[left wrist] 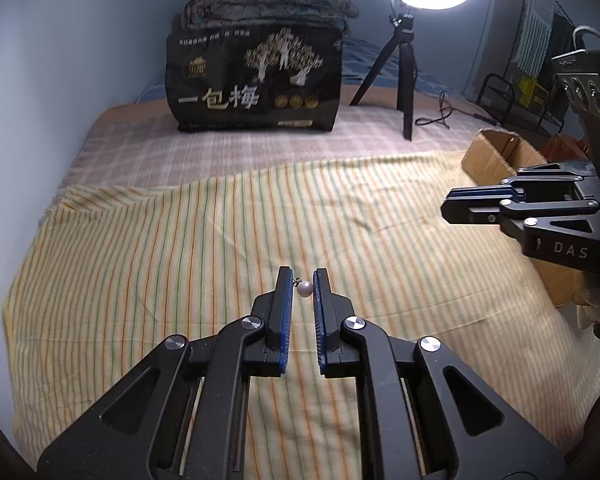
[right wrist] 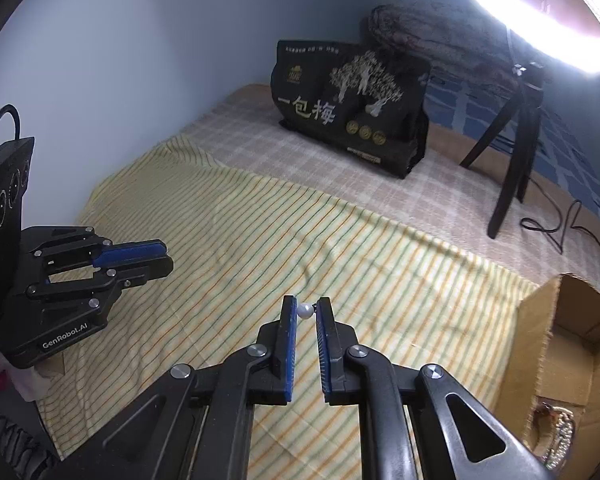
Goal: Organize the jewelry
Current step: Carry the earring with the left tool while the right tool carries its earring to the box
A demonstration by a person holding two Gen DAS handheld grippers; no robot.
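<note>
My left gripper [left wrist: 302, 280] is shut on a pearl earring [left wrist: 304, 289], a small white bead with a metal hook, held above the striped yellow cloth [left wrist: 220, 240]. My right gripper [right wrist: 306, 308] is shut on a second pearl earring [right wrist: 305, 311], also above the cloth. The right gripper shows at the right of the left wrist view [left wrist: 476, 208]. The left gripper shows at the left of the right wrist view [right wrist: 140, 258]. A cardboard box [right wrist: 540, 340] to the right holds glittering jewelry [right wrist: 556, 432] on its floor.
A black printed bag [left wrist: 256, 80] with a folded blanket on top stands at the back of the bed. A ring light on a black tripod [left wrist: 404, 72] with a trailing cable stands back right. A blue wall runs along the left.
</note>
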